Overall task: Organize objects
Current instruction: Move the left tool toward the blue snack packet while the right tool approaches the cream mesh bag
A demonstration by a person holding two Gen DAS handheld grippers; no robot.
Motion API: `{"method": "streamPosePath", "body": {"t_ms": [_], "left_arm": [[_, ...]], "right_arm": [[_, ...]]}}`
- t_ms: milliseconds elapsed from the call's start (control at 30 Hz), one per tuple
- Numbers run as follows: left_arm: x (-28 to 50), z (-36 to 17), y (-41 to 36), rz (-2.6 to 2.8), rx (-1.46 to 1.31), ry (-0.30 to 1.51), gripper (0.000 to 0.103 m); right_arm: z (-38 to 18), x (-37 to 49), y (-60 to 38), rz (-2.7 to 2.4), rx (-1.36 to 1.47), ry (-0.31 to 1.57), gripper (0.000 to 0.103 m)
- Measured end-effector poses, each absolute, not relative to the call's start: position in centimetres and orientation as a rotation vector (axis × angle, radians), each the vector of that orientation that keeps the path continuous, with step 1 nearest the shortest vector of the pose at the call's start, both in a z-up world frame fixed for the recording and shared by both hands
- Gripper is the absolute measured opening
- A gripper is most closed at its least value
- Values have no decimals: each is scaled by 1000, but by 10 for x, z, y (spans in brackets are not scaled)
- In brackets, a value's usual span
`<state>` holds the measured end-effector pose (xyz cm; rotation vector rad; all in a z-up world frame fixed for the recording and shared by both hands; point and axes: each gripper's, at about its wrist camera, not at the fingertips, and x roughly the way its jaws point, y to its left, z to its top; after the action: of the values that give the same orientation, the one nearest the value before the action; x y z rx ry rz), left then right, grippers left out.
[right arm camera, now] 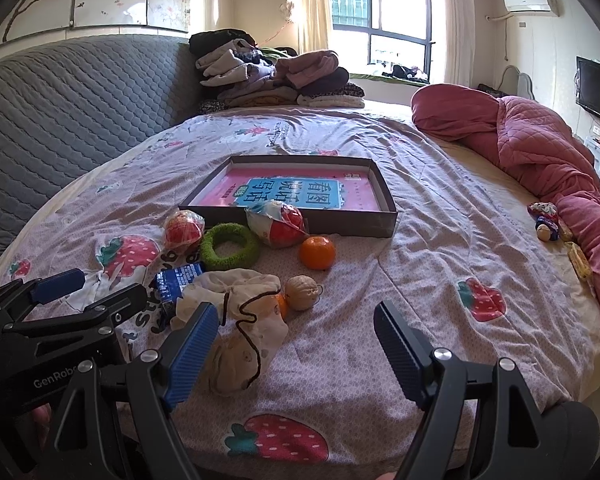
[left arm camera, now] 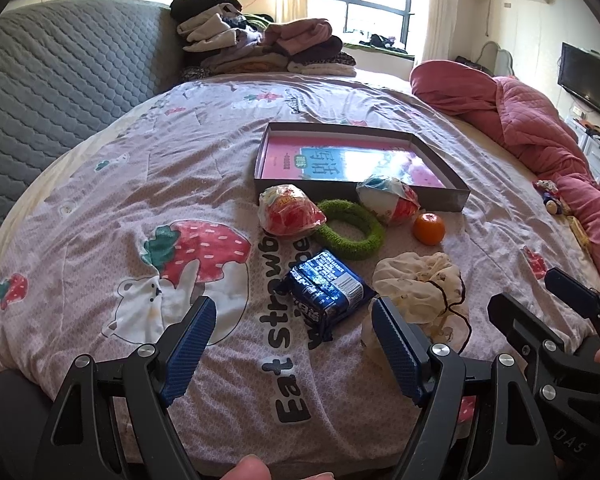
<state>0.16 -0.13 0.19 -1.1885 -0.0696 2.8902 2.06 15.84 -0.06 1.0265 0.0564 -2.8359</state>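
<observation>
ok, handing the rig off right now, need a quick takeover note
Left tool: open, empty, low over the bedspread near the blue snack pack.
Right tool: open, empty, by the cloth drawstring pouch.
Shallow box: holds only a pink book.
Loose on the bed: two wrapped balls, green ring, mandarin, walnut, snack pack, pouch.
Done: nothing is packed.
Left: probably everything goes into the box.
</observation>
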Motion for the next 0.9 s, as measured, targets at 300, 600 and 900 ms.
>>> {"method": "streamPosePath", "body": {"t_ms": [300,600,900], "left_arm": [[-1,-6,-3,2874,-1243,-53,81],[0,-16,-5,2843,-1287,-29,81],[2,-24,-1,2798,-1312,3,81]], "right_arm": [[-6,20,156,-2801,1065,58,79],[-14,21,154,-2770,1101,66,79],[-23,20,154,-2740,1147,61,79]]}}
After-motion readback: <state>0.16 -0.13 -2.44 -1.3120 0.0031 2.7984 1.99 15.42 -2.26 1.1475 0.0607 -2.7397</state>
